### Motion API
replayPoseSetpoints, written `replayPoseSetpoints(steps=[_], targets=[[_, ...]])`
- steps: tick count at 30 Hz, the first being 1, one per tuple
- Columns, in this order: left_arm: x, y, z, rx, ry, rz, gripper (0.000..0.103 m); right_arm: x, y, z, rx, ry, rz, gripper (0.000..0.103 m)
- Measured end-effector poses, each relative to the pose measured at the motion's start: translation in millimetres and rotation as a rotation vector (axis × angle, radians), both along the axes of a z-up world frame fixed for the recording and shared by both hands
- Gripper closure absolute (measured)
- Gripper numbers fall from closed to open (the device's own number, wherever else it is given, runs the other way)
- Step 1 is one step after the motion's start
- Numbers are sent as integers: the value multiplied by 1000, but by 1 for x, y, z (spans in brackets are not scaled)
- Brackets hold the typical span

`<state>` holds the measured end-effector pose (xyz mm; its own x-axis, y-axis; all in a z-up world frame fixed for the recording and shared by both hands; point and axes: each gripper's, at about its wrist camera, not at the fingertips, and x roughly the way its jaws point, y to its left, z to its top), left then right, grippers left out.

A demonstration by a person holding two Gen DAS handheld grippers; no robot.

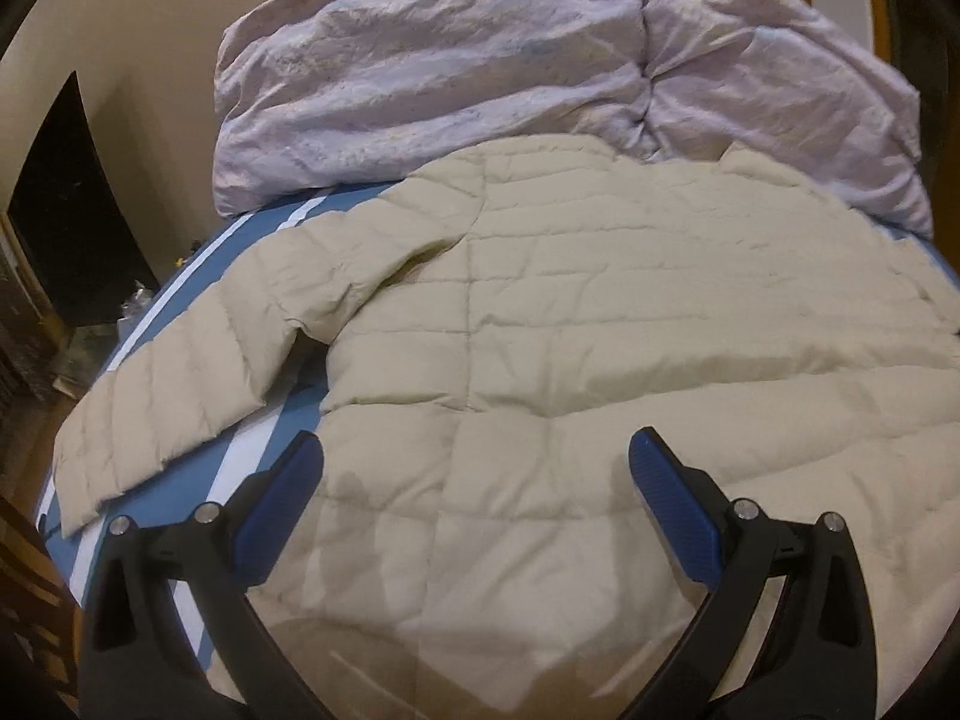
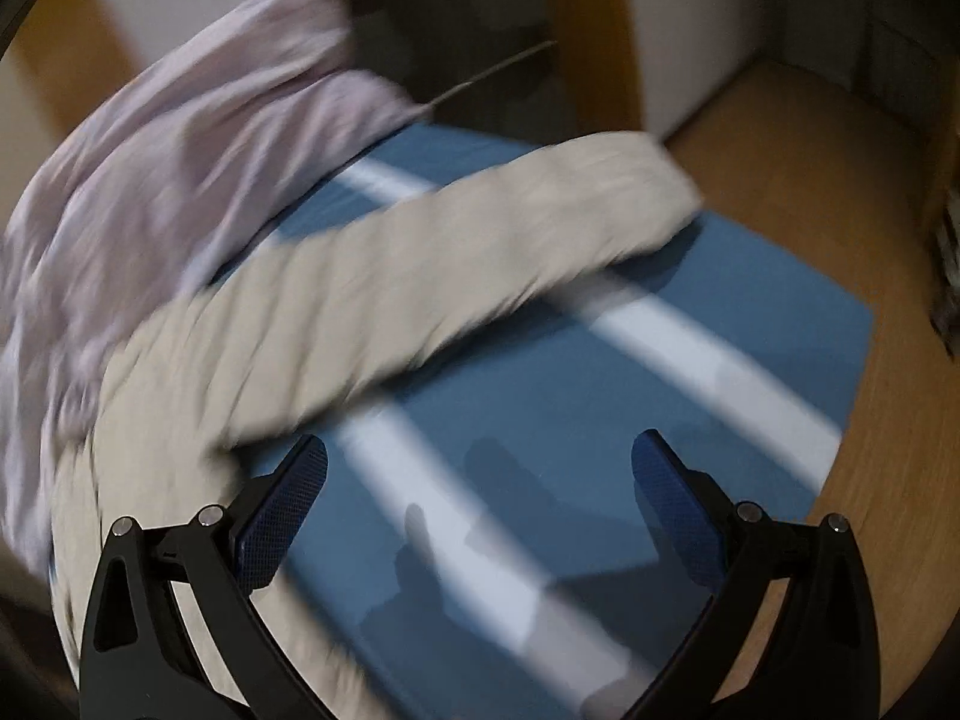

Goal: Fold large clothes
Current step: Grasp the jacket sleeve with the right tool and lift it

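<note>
I am at the start of the fold: the cream quilted jacket [image 1: 540, 312] lies spread flat on a blue sheet with white stripes [image 1: 180, 480], and nothing is gripped yet. On the left, one sleeve [image 1: 174, 396] stretches out toward the bed's edge. My left gripper [image 1: 474, 480] hovers over the jacket's lower body, jaws wide and empty. Behind the jacket sits a bunched lilac duvet [image 1: 480, 72]. In the right wrist view, which is blurred, the other sleeve [image 2: 480, 252] lies across the sheet, and my right gripper [image 2: 480, 480] hangs above bare sheet beside it, jaws also wide and empty. I judge the next move calls for pinching a sleeve and bringing it across the body. I can read no brand, label or writing anywhere.
</note>
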<state>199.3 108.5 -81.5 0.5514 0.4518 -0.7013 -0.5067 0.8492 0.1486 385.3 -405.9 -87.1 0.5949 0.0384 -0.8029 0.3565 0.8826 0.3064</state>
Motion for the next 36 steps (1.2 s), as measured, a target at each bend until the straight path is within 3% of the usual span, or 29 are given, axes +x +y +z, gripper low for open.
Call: replayPoseSetpoints(steps=[3,11,14,16,17,18,19,22,25,29,36], targets=[[6,2,-13,-13,35,-2,2,20,-35,-1,14,-12,-114,1],[12,6,-23,-61,75,-11,2,58,-84,-19,10,26,-283,22],[13,7,-25,-72,82,-12,2,66,-86,-31,46,56,-303,35],[14,8,-26,-74,87,-13,2,68,-82,-32,11,47,-312,51],[14,8,-26,-75,89,-14,2,70,-82,-34,10,53,-304,54],[14,8,-26,-76,89,-14,2,72,-79,-33,-12,47,-298,67],[14,8,-27,-80,90,-15,2,74,-77,-35,-1,46,-280,79],[14,10,-27,-96,88,-16,2,77,-70,-31,4,39,-256,92],[13,12,-28,-117,83,-16,2,81,-55,-15,-35,6,-215,94],[13,15,-29,-140,78,-16,2,89,-4,20,-118,-85,-84,94],[12,18,-30,-170,69,-18,2,104,144,57,-177,-186,274,95]])
